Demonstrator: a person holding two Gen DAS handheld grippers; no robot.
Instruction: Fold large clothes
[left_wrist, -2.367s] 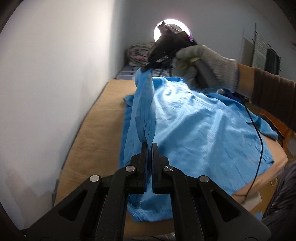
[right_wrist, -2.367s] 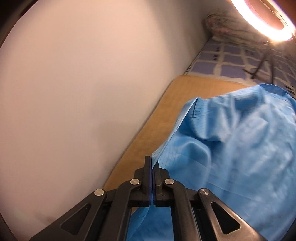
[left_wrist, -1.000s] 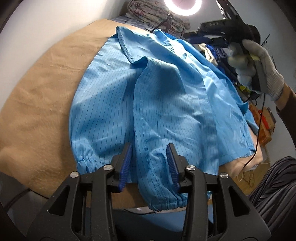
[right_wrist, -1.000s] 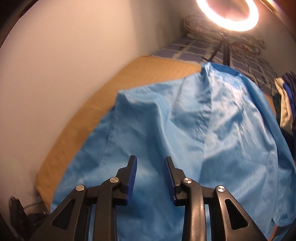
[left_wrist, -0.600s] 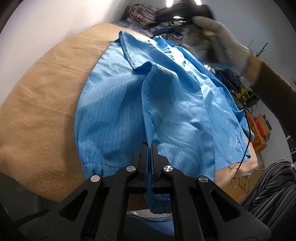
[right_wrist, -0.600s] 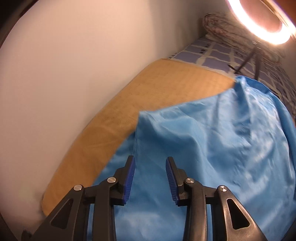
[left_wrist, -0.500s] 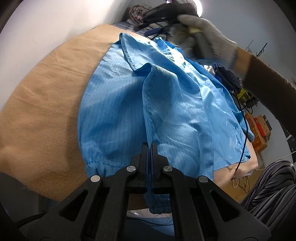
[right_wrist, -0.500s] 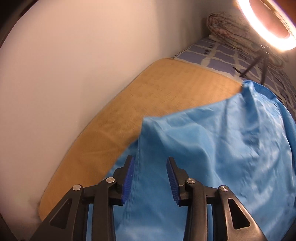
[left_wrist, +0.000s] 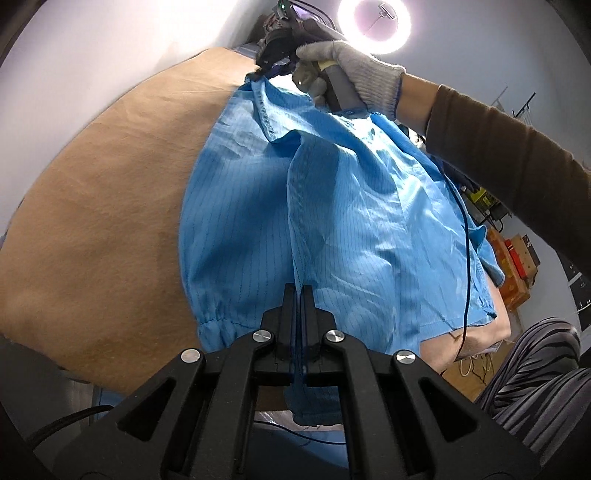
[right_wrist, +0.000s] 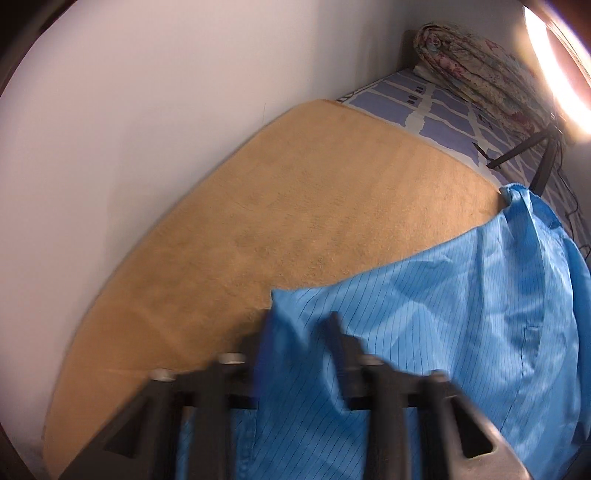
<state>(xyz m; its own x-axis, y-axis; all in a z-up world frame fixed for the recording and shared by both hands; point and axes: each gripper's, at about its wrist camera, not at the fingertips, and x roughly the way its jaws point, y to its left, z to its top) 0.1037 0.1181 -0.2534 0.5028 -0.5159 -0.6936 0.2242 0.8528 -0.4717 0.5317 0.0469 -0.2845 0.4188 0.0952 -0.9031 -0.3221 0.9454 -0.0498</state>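
Loosely rumpled, pinstriped blue garment (left_wrist: 351, 229), fuzzy tan blanket (left_wrist: 103, 206)

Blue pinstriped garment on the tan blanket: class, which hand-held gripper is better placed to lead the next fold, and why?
Probably the left hand-held gripper: it is shut on a raised ridge of the blue pinstriped garment. The right hand-held gripper is closing on the garment's edge, blurred.

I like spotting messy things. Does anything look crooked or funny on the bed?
Nothing is torn or spilled. The blue garment lies rumpled on the tan blanket, with one raised ridge running up from the left gripper, which pinches it. A thin black cable trails across the cloth, which looks a bit odd.
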